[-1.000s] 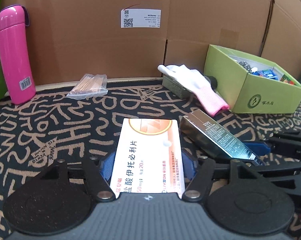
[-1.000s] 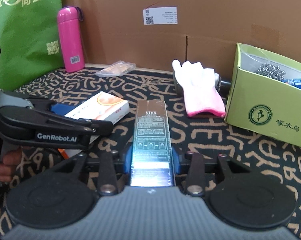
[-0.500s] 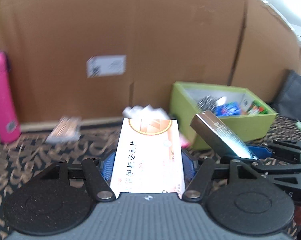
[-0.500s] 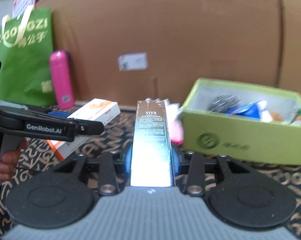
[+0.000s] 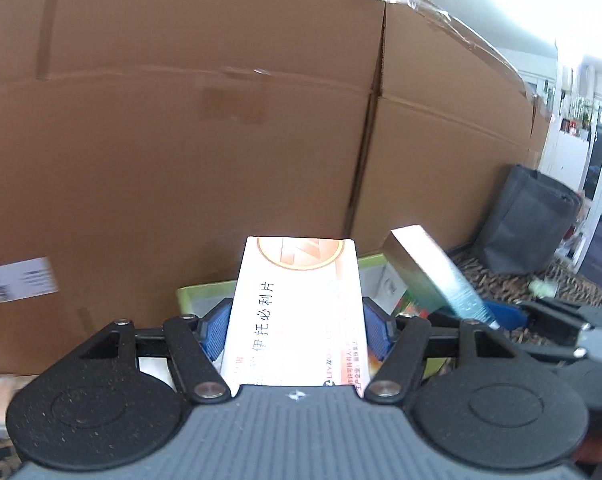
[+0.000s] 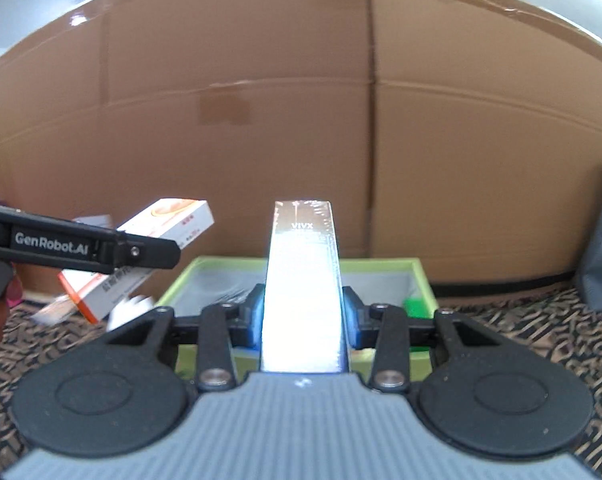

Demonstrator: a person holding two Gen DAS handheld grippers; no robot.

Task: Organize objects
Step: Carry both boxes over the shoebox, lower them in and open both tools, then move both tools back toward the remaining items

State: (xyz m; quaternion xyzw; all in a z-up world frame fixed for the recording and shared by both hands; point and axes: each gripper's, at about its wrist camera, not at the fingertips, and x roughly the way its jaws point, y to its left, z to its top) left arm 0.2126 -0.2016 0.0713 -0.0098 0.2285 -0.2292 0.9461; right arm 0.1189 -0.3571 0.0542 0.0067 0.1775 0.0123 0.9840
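My left gripper (image 5: pixel 297 330) is shut on a white and orange medicine box (image 5: pixel 297 312), held in the air in front of the green box (image 5: pixel 205 292). My right gripper (image 6: pixel 303 322) is shut on a long shiny VIVX box (image 6: pixel 303 280), held just above the near side of the open green box (image 6: pixel 385 270). The medicine box (image 6: pixel 141 256) and the left gripper's arm (image 6: pixel 77 246) show at the left of the right wrist view. The VIVX box (image 5: pixel 433 276) shows at the right of the left wrist view.
A tall cardboard wall (image 6: pixel 301 120) stands right behind the green box. A dark grey bag (image 5: pixel 529 220) sits at the far right. The patterned black and tan mat (image 6: pixel 521 332) covers the surface. A white label (image 5: pixel 21 280) is on the cardboard.
Both grippers have lifted their boxes off the mat and carried them forward and to the right, up to the green box. The pink bottle and glove have dropped out of view.
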